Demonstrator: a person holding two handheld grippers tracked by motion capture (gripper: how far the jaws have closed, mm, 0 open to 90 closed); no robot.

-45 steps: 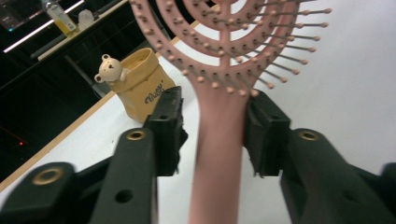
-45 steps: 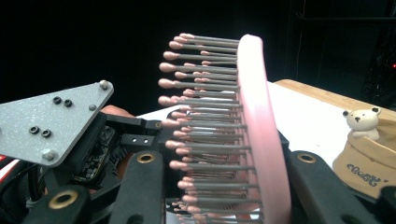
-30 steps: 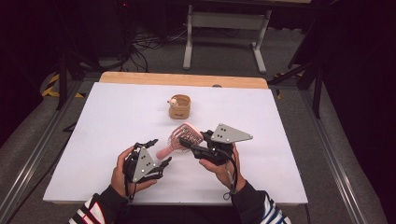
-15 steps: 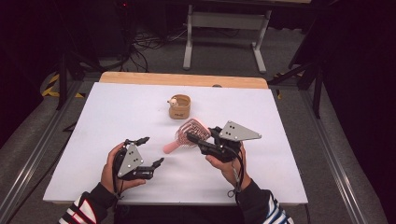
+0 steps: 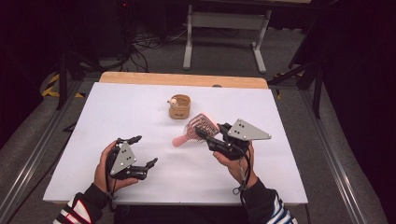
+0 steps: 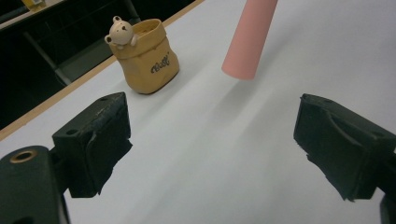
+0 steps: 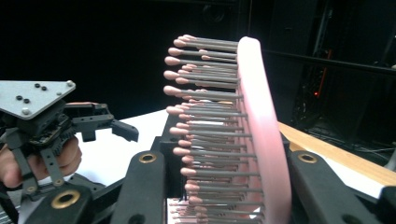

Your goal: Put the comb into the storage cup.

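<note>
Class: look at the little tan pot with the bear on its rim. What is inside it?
The tan pot stands on the white table, a bear figure peeking over its rim. Its inside is hidden by the wall, so any contents cannot be seen.

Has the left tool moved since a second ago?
Yes. The left tool has pulled back toward the person and leftward, away from the bear cup and off the brush.

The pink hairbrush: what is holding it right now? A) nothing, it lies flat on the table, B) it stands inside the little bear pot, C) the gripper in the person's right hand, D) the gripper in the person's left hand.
C: the right gripper has its jaws closed on the head of the pink hairbrush, bristles between them in the right gripper view, while the left gripper is open and apart from it.
</note>
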